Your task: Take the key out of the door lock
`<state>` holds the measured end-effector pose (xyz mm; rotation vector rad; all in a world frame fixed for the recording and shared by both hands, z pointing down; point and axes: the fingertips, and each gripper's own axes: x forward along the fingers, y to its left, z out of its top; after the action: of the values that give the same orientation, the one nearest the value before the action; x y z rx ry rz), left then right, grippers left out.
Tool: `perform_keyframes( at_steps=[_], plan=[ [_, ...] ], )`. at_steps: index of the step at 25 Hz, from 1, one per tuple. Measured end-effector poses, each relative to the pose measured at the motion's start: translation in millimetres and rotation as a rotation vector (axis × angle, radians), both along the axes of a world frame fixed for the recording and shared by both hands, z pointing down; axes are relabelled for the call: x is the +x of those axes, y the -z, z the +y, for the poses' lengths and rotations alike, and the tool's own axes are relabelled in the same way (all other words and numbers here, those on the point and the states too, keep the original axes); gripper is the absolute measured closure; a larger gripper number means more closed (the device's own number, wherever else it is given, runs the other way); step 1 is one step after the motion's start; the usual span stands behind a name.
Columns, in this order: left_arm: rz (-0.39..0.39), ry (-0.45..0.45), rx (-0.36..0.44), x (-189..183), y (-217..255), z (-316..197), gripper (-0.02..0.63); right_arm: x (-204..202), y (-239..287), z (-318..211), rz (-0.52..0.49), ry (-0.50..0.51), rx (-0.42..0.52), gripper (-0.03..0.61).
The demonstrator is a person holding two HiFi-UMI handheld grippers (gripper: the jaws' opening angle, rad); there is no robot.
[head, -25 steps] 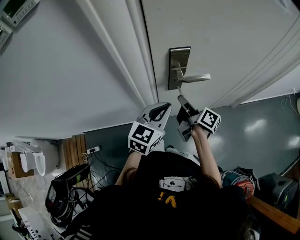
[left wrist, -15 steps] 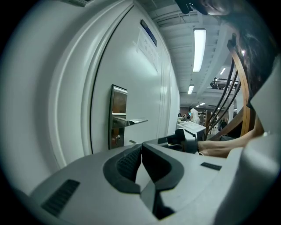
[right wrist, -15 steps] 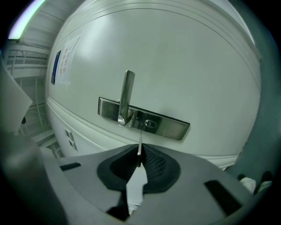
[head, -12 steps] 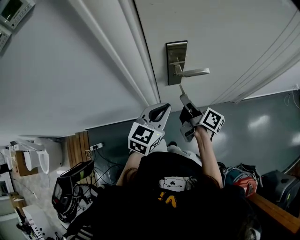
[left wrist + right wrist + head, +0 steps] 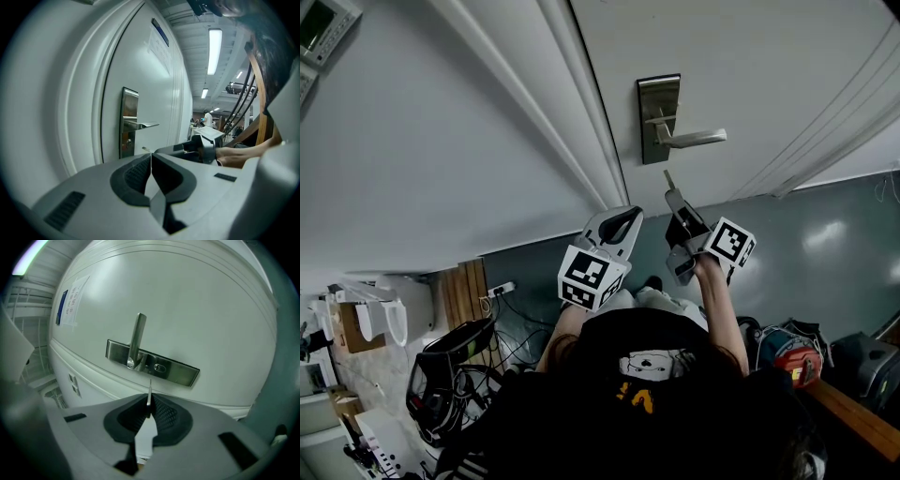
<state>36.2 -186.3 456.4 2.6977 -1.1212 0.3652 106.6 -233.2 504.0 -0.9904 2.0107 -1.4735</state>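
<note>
L gripper [image 5: 151, 159]: fingers pressed together, nothing btwn them, held off the door [image 5: 750, 56]. Lock plate [image 5: 659, 117] w/ lever handle [image 5: 698, 139] sits on door. R gripper [image 5: 149, 405]: fingers narrow, pinching key [image 5: 149, 390]. Key is clear of lock, near plate, not touching, blade pointing at it.

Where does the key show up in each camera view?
Head view: key, centre, sticking out of the right tool below the door handle.
Left gripper view: sliver at centre, just over the left tool's tip.
Right gripper view: centre, clamped upright.
Shared landmark: steel lock plate.
</note>
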Motion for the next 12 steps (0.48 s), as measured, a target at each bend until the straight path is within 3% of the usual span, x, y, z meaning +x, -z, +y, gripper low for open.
perform_keyframes(
  at_steps=[12],
  plan=[
    [0.035,-0.003,0.005,-32,7,35,0.604,-30,11,42,0.066,0.012,0.016,0.557]
  ],
)
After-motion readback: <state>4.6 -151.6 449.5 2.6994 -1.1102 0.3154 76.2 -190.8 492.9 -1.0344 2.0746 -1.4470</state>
